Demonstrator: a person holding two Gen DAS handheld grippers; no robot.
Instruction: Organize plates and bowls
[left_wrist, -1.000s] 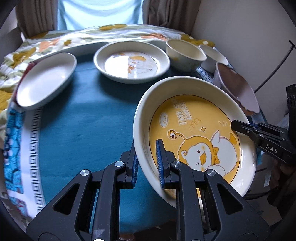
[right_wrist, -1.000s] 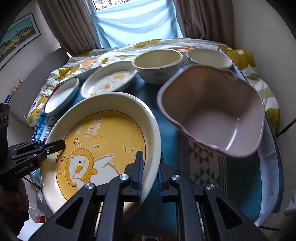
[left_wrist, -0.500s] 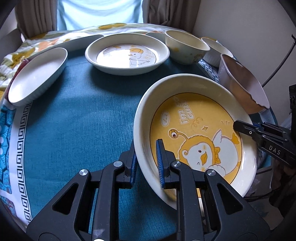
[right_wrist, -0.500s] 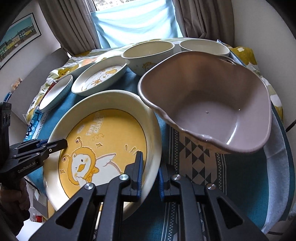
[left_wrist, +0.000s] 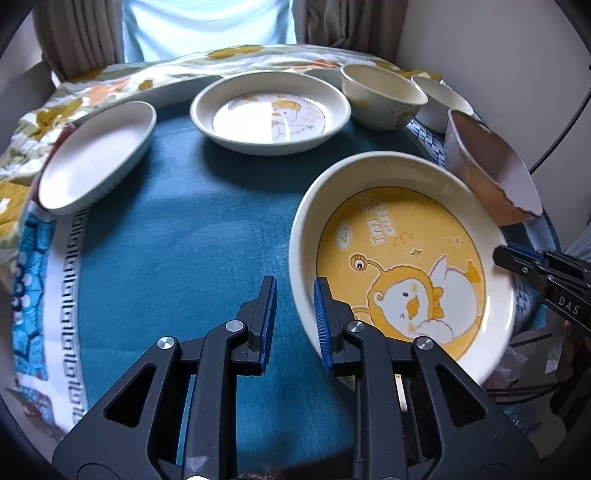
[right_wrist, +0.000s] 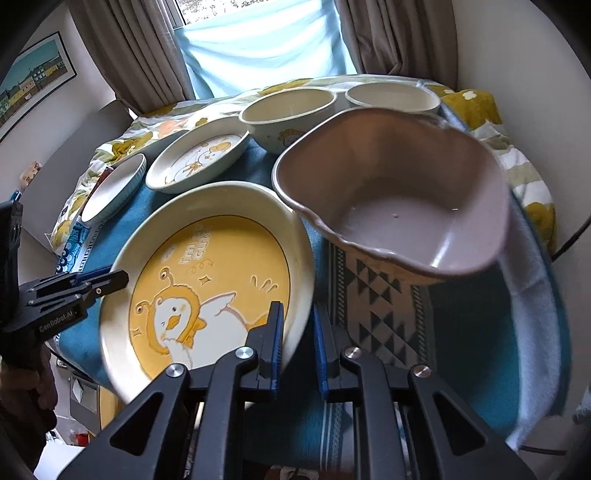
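Yellow duck plate (left_wrist: 406, 258): deep cream rim, cartoon duck on a yellow floor, empty. Tilted, with its near part overhanging the edge of the teal tablecloth (left_wrist: 184, 240). Cannot tell whether its underside rests on the cloth.

Right gripper (right_wrist: 297, 332): narrow, clamped across the plate's rim on the side towards the mauve bowl (right_wrist: 399, 206), one pad inside the wall and one outside.

Left gripper (left_wrist: 293, 317): jaws have just been opening. Opposite rim of the plate stands between them, inner finger against the wall, but a strip of cloth shows between the outer pad and the rim. Judged as no longer pressing.

Around the plate:
- mauve bowl just beside it, rims near, contact not clear
- smaller duck plate (left_wrist: 269, 110) beyond it
- cream bowl (left_wrist: 380, 99) and white bowl (left_wrist: 439, 103) beyond the mauve bowl
- white oval dish (left_wrist: 96, 155) well apart, across the cloth

Risks, judged:
- one-sided grip on heavy glazed ceramic, so the plate could pivot or slip from the right pads and drop off the overhang
- any swing towards the mauve bowl would knock rim on rim
- left pad could snag the rim on withdrawal and drag the plate

View differences:
- left wrist view alone shows the gap at the left outer pad, and only the tips of the right gripper
- right wrist view alone shows the mauve bowl's empty inside, the triangle-patterned cloth (right_wrist: 376, 295) under it and a framed picture (right_wrist: 33, 85) on the wall
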